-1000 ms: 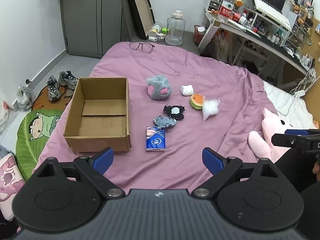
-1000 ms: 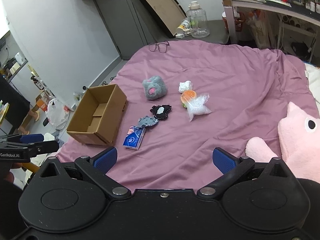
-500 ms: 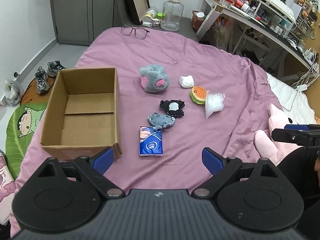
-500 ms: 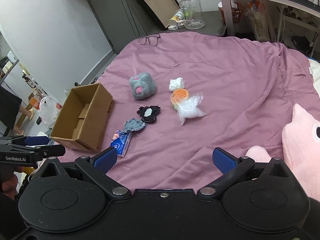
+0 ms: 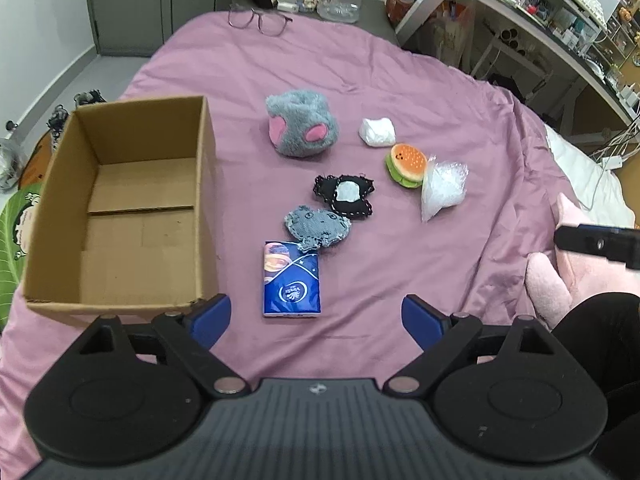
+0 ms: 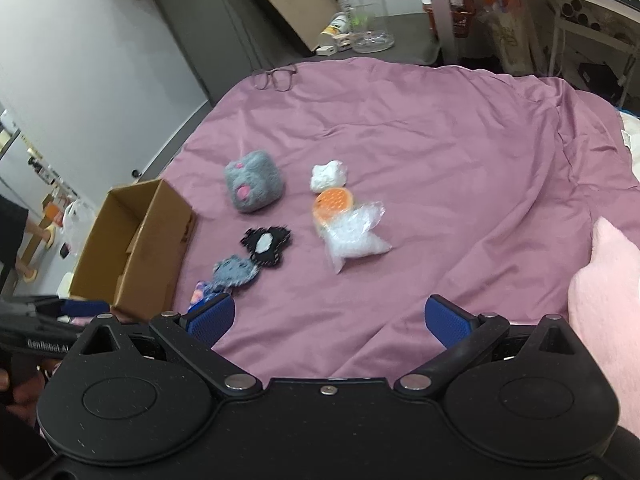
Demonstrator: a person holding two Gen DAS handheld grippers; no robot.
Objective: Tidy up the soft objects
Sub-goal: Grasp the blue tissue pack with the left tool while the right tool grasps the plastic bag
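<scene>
An open, empty cardboard box (image 5: 120,204) (image 6: 136,248) sits at the left of the purple bedspread. Beside it lie a blue tissue pack (image 5: 291,280), a grey felt patch (image 5: 318,228) (image 6: 234,271), a black felt patch (image 5: 346,196) (image 6: 266,245), a grey plush (image 5: 302,124) (image 6: 253,186), a white wad (image 5: 377,131) (image 6: 328,175), a burger toy (image 5: 406,164) (image 6: 333,202) and a clear bag (image 5: 442,190) (image 6: 354,240). My left gripper (image 5: 316,318) hangs open just short of the tissue pack. My right gripper (image 6: 329,320) is open above bare sheet, short of the clear bag.
Eyeglasses (image 5: 258,22) (image 6: 276,78) lie at the bed's far edge. A pink plush (image 6: 608,300) (image 5: 560,280) lies at the right. A desk (image 5: 532,16) with clutter stands at the back right, a large jar (image 6: 364,20) on the floor beyond the bed.
Both grippers have come forward and down toward the bed, so the box and the soft things look larger and nearer. Nothing on the bed has moved.
</scene>
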